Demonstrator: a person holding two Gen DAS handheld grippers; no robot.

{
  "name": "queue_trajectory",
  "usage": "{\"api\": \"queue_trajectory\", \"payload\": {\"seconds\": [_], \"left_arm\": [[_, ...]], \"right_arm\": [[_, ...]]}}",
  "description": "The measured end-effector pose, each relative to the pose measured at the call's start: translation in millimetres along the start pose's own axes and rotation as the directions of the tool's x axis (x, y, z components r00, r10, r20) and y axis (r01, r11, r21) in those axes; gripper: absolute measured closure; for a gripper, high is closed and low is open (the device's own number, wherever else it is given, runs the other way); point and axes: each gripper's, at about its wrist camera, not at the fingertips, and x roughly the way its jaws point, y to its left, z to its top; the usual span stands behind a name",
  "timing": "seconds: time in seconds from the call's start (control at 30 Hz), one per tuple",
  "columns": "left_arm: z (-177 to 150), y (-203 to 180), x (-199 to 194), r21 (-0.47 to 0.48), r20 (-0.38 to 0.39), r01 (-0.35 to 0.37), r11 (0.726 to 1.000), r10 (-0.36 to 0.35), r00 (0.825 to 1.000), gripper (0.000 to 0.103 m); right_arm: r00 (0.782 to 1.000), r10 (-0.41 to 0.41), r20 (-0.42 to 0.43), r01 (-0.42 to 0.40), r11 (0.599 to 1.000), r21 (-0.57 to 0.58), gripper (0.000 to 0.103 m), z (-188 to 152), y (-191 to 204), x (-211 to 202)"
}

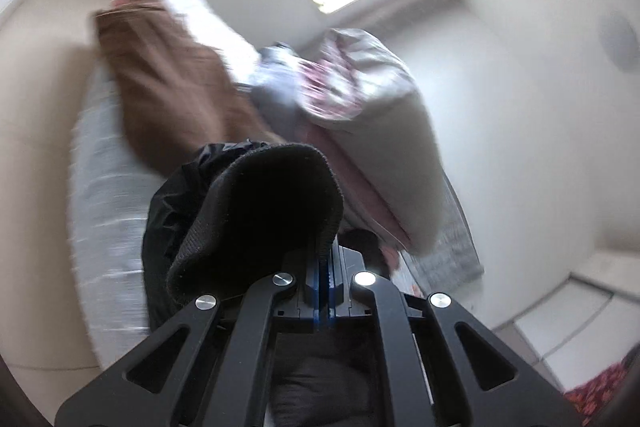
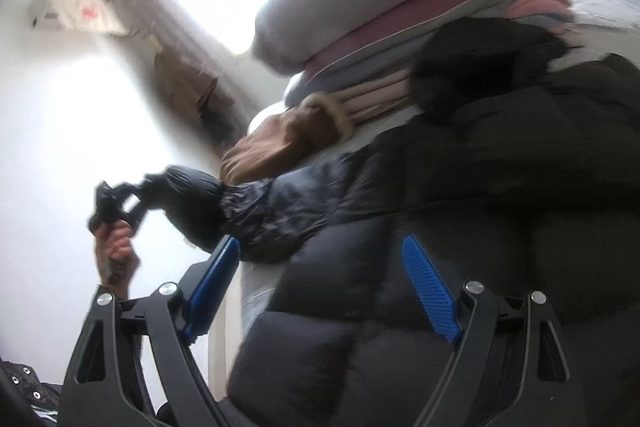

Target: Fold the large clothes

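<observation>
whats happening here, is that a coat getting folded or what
A person with a gripper in each hand is handling a black puffer jacket spread on a bed. The left gripper is shut on the jacket's knit sleeve cuff and holds that sleeve out to the side, off the bed. The right gripper hangs open over the jacket's body, gripping nothing. A brown garment and a stack of folded bedding lie beyond. No fold is finished yet.
</observation>
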Motion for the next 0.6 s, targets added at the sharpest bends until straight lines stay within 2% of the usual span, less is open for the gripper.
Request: {"api": "queue_trajectory", "payload": {"seconds": [0.2, 0.3, 0.4, 0.6], "left_arm": [[-44.3, -126.4, 98.2, 0.128, -0.15, 0.074, 0.989, -0.055, 0.987, 0.101], [-67.8, -166.2, 141.1, 0.151, -0.213, 0.104, 0.983, -0.07, 0.975, 0.101], [-99.7, -204.4, 190.7, 0.169, -0.296, 0.132, 0.977, -0.077, 0.952, 0.101], [-156.2, -265.1, 262.8, 0.206, -0.409, 0.209, 0.956, -0.11, 0.906, 0.101]], "right_arm": [[0.997, -0.054, 0.063, 0.049, 0.996, 0.068, 0.022, 9.4, -59.6, -53.7], [0.994, -0.061, 0.086, 0.052, 0.993, 0.103, 0.022, 12.4, -86.1, -71.5], [0.991, -0.063, 0.121, 0.047, 0.991, 0.129, 0.022, 13.2, -110.6, -91.1], [0.983, -0.071, 0.167, 0.041, 0.984, 0.174, 0.022, 13.9, -142.0, -113.1]]}}
